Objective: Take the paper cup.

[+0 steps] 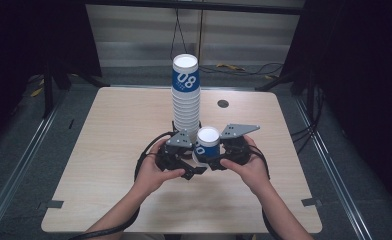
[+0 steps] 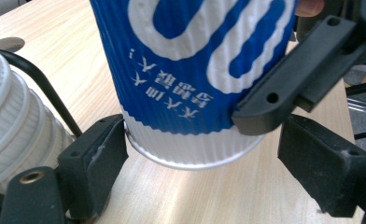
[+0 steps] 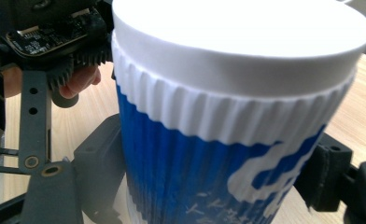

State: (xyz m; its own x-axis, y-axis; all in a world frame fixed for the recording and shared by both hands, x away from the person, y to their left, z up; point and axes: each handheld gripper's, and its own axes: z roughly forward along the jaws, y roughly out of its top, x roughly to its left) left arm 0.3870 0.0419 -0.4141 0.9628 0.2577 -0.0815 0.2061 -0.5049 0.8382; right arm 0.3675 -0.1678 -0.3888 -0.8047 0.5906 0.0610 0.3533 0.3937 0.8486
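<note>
Blue-and-white cup (image 1: pixel 207 142) sits pinched in the right claw (image 1: pixel 215 164), the spread left claw (image 1: pixel 196 171) flanking its base.

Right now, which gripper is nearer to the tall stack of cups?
Left. The left gripper sits just in front of the tall stack, near its base. The right gripper is on the far side of the single cup from the stack.
</note>
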